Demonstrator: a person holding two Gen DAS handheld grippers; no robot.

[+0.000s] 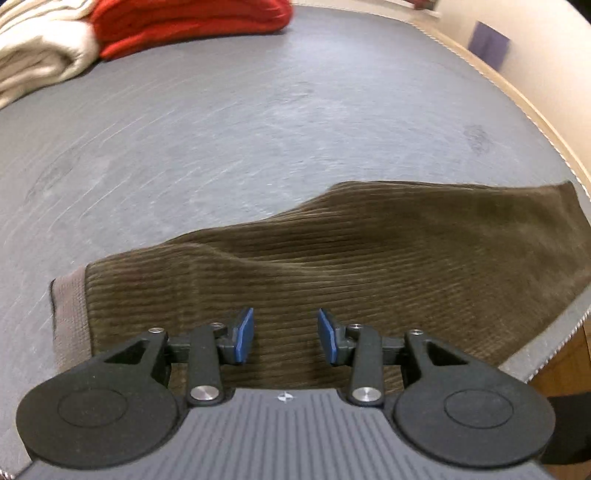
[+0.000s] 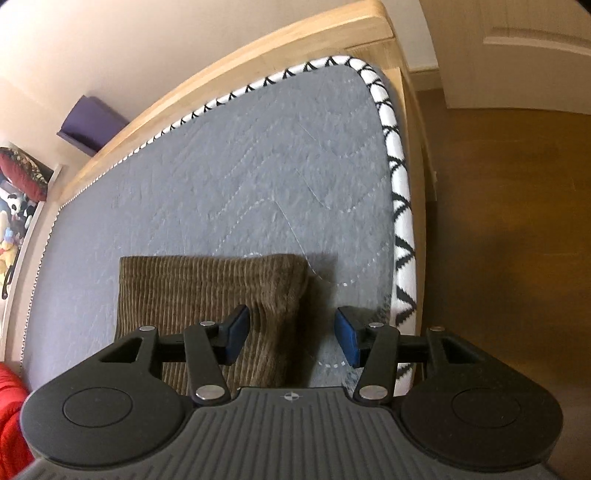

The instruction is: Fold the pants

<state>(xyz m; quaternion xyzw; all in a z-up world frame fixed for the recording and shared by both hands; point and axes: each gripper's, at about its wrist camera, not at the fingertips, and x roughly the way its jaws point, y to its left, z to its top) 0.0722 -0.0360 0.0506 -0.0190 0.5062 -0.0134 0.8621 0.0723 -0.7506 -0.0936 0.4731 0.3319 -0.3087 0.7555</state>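
Left wrist view: the left gripper (image 1: pixel 285 336) hangs over the pants (image 1: pixel 332 266), jaws well apart, holding nothing. The pants lie flat on the mat (image 1: pixel 240 129); a red cloth (image 1: pixel 192 26) sits at 11 o'clock.

Right wrist view: the right gripper (image 2: pixel 291 338) gapes empty above the pants' (image 2: pixel 207 288) right edge, toward 6 o'clock on the mat (image 2: pixel 258 166).
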